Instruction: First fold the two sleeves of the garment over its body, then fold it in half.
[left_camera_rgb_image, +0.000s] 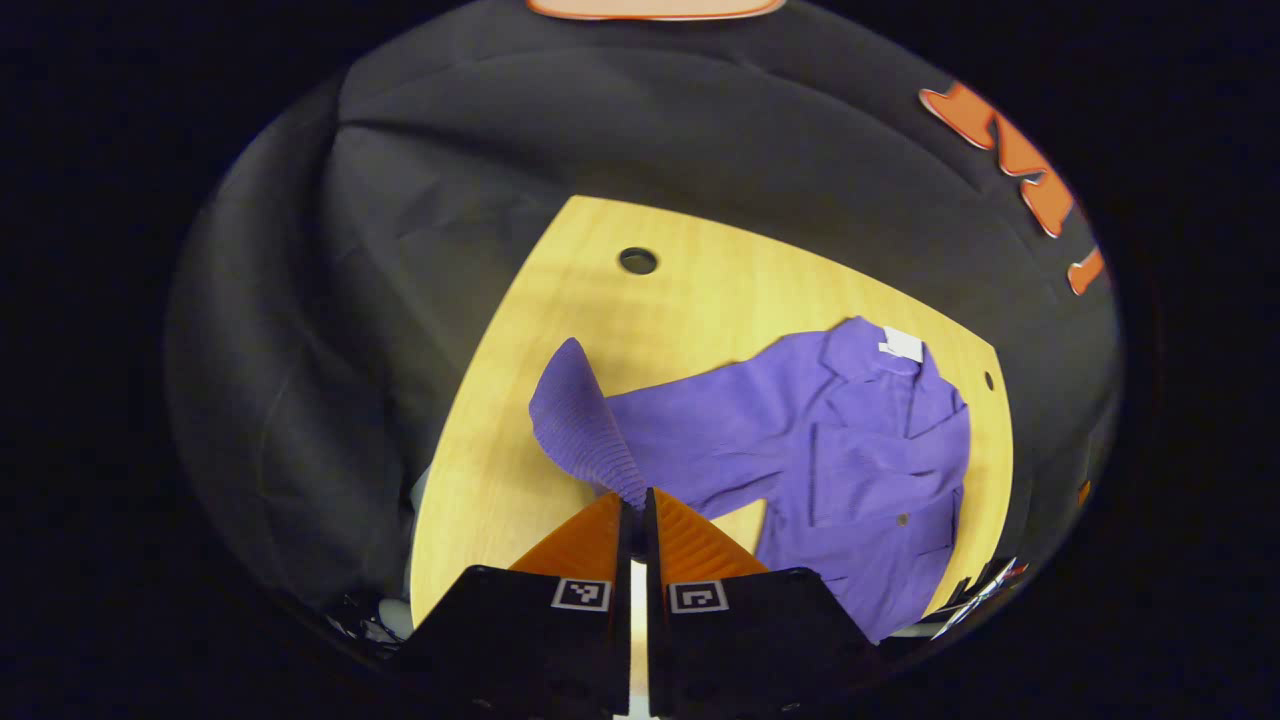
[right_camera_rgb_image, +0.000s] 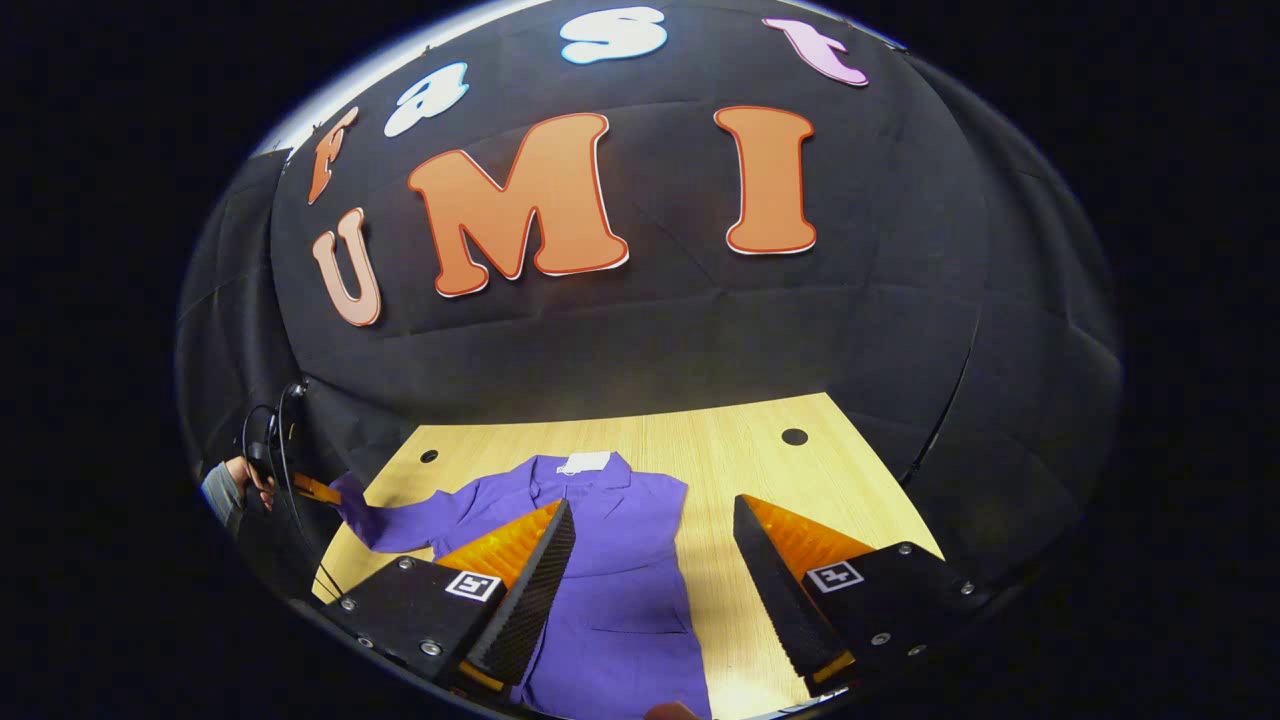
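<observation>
A purple buttoned garment (left_camera_rgb_image: 880, 470) lies flat on the wooden table (left_camera_rgb_image: 700, 300), collar with a white tag (left_camera_rgb_image: 902, 344) toward the far edge. My left gripper (left_camera_rgb_image: 636, 508) is shut on the cuff of one sleeve (left_camera_rgb_image: 575, 420), which is lifted off the table and curls upward. In the right gripper view the garment (right_camera_rgb_image: 620, 560) lies below my right gripper (right_camera_rgb_image: 655, 535), which hangs open above its body. The left gripper (right_camera_rgb_image: 318, 490) appears there at the far left, pinching the sleeve end (right_camera_rgb_image: 350, 495), held by a hand (right_camera_rgb_image: 240, 480). One sleeve is folded over the body.
The table (right_camera_rgb_image: 780, 470) has small round holes (left_camera_rgb_image: 637, 261) near its far corners (right_camera_rgb_image: 794, 436). Black cloth walls surround it on all sides. Cables (right_camera_rgb_image: 285, 440) hang by the hand at the left.
</observation>
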